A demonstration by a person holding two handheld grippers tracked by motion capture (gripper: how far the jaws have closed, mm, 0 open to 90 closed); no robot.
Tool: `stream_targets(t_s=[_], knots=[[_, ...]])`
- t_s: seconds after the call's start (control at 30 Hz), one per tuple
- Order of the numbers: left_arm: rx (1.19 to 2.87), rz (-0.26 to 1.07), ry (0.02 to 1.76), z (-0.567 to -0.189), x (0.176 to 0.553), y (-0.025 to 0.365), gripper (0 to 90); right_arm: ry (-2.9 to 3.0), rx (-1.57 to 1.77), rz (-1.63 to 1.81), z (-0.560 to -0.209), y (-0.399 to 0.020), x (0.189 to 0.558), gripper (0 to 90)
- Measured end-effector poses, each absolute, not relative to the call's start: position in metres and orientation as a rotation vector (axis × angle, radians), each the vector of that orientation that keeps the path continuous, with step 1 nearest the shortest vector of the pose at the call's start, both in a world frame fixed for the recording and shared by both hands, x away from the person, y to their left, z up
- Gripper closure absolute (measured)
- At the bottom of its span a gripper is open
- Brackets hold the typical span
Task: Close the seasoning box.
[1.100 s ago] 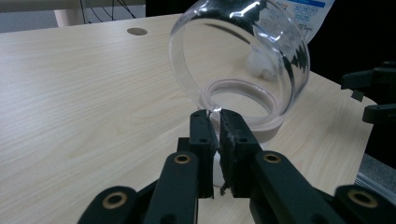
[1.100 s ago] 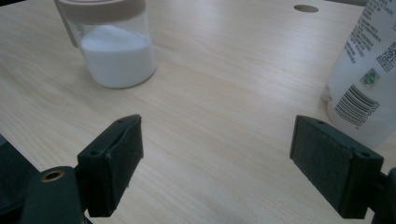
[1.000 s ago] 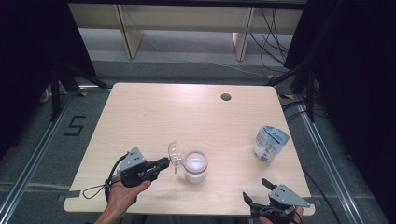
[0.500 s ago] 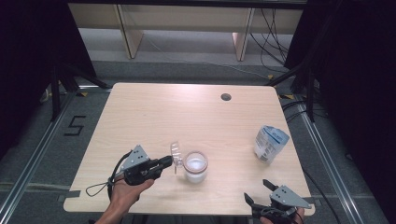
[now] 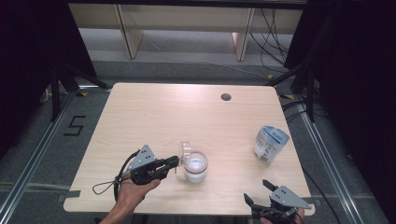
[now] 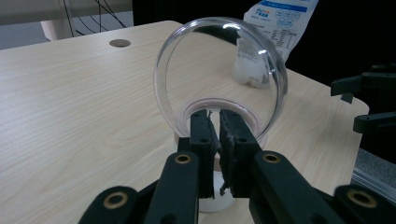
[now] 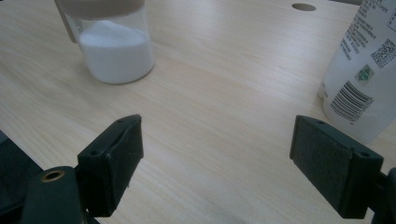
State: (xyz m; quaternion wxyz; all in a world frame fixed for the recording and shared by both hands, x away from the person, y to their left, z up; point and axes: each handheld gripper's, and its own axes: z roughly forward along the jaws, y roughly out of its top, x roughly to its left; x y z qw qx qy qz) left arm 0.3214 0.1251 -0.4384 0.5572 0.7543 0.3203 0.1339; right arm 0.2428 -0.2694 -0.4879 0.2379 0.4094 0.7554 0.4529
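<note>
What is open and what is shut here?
lid: flipped up, open, pinched by left gripper.
jar: open, upright, part full of white powder.
bag: upright; whether sealed, cannot tell.
right gripper: open, empty.

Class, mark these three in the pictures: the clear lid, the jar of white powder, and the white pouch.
clear lid (image 6: 219, 70), left gripper view, on its see-through face.
jar of white powder (image 7: 116, 51), right gripper view, on the powder-filled wall.
white pouch (image 5: 270, 144), high view, on its front.
</note>
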Motion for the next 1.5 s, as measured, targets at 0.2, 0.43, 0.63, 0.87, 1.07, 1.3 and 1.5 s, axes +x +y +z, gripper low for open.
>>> stream_targets(t_s=[0.2, 0.43, 0.63, 0.87, 1.07, 1.3, 1.5], knots=[[1.787, 0.328, 0.723, -0.439, 0.324, 0.121, 82.4, 2.07, 1.139, 1.242, -0.488, -0.269, 0.242, 18.2], [1.781, 0.307, 0.713, -0.441, 0.323, 0.125, 66.4, 2.074, 1.138, 1.248, -0.488, -0.269, 0.243, 18.2], [1.765, 0.256, 0.743, -0.442, 0.317, 0.13, 53.4, 2.072, 1.134, 1.246, -0.488, -0.27, 0.243, 18.0], [1.769, 0.224, 0.763, -0.442, 0.312, 0.135, 41.2, 2.066, 1.143, 1.247, -0.488, -0.269, 0.242, 18.0], [1.799, 0.199, 0.784, -0.447, 0.305, 0.14, 32.5, 2.067, 1.14, 1.251, -0.488, -0.269, 0.242, 18.0], [1.832, 0.185, 0.782, -0.455, 0.298, 0.147, 21.8, 2.08, 1.104, 1.26, -0.486, -0.268, 0.241, 17.7], [1.839, 0.18, 0.783, -0.462, 0.292, 0.15, 16.5, 2.098, 1.103, 1.3, -0.485, -0.266, 0.239, 16.6]])
